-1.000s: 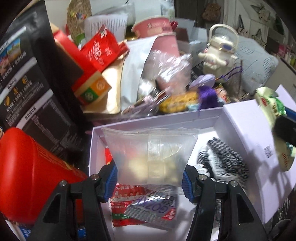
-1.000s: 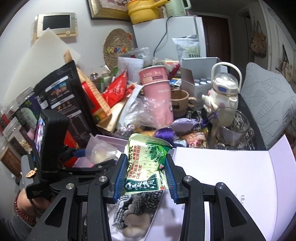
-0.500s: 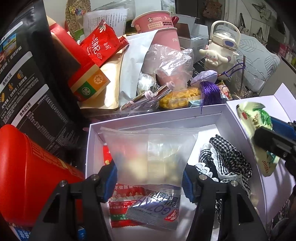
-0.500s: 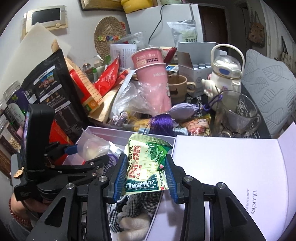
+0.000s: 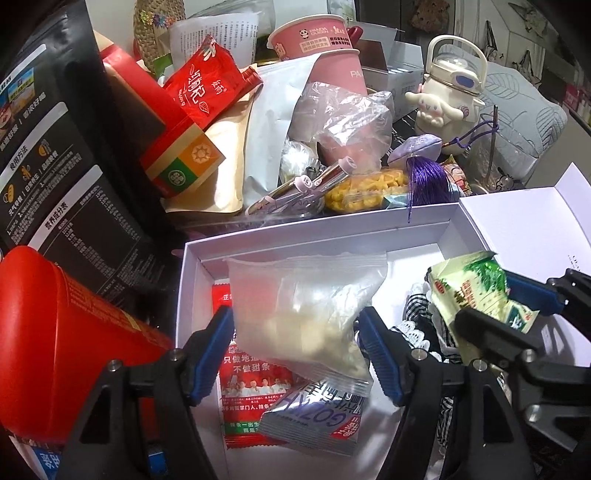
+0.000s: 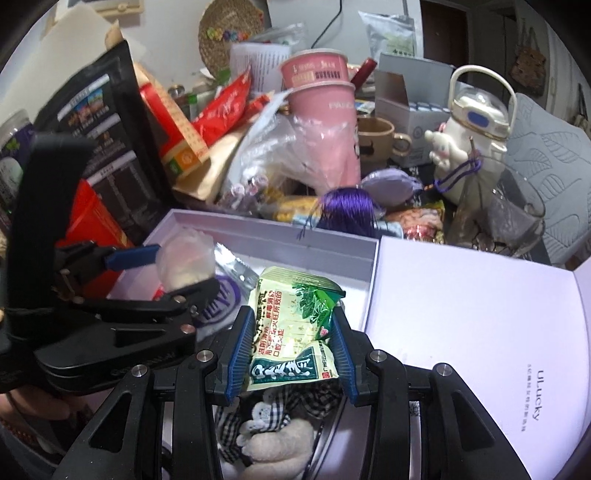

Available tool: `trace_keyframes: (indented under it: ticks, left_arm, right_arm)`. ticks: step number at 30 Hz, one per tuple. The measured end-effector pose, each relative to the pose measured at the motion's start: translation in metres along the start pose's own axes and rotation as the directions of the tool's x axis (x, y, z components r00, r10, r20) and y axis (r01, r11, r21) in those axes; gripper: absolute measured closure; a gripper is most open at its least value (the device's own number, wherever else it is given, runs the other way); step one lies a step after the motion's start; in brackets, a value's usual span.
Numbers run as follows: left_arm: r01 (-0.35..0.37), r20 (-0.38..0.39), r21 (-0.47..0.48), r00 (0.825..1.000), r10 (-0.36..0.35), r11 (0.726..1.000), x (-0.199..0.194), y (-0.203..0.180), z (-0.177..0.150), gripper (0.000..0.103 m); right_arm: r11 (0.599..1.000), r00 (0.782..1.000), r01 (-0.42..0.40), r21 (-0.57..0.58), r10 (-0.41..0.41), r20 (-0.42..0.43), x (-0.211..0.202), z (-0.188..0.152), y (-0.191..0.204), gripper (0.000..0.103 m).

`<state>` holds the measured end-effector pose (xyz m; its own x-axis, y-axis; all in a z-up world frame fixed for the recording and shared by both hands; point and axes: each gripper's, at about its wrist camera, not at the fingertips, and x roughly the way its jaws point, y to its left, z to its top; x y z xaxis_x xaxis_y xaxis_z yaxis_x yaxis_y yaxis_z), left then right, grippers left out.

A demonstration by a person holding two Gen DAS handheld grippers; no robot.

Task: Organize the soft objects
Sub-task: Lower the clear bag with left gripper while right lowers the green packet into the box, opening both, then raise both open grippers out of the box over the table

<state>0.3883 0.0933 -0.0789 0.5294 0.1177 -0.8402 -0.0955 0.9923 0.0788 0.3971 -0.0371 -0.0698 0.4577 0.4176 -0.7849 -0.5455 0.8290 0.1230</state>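
The left claw [image 5: 295, 347] has just been spreading, and the clear pouch [image 5: 303, 314] sits loose between its jaws. The right claw [image 6: 291, 350] pinches the green packet [image 6: 295, 328]. Best lower it beside that pouch, into the white box [image 6: 258, 240] below, before letting go.

We see home, crowded living space. Tabletop piled with snack packets [image 5: 207, 88], pink paper cups [image 6: 321, 96], brown mug [image 6: 380, 138], cartoon kettle [image 6: 472, 133]. We note woven mat [image 6: 229, 33] on wall, grey leaf-pattern cushion [image 6: 546, 162], white appliance with cable behind. Clutter looks domestic, personal.

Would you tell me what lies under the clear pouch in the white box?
Under the clear pouch lie a red snack packet and a silver sachet; whatever else the pouch covers stays hidden.
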Motion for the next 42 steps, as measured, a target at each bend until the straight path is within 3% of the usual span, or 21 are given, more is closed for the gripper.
trace_keyframes:
  ticks: [3, 11, 21, 32, 42]
  left_arm:
    - [-0.012, -0.002, 0.015, 1.000, 0.012, 1.000, -0.001, -0.003, 0.000, 0.033]
    - [-0.028, -0.023, 0.026, 0.999, 0.028, 0.999, -0.003, -0.009, 0.000, 0.030]
    - [-0.028, 0.091, 0.017, 0.996, 0.026, 0.999, -0.049, -0.010, 0.000, 0.030]
    - [0.013, 0.220, 0.023, 0.975, -0.018, 1.000, -0.106, -0.012, -0.004, 0.030]
    - [0.044, 0.335, 0.060, 0.940, -0.062, 0.997, -0.174, -0.022, -0.020, 0.030]
  right_arm:
    - [1.000, 1.000, 0.002, 0.005, -0.002, -0.016, 0.003, -0.001, -0.002, 0.061]
    - [1.000, 1.000, -0.001, 0.023, 0.001, 0.005, -0.008, 0.001, -0.006, 0.047]
    - [0.999, 0.997, 0.002, 0.043, -0.005, 0.080, -0.041, 0.007, -0.008, 0.047]
    - [0.999, 0.989, 0.018, 0.031, -0.023, 0.143, -0.086, 0.004, -0.003, 0.047]
    - [0.999, 0.971, 0.048, 0.010, -0.049, 0.233, -0.147, -0.003, 0.012, 0.047]
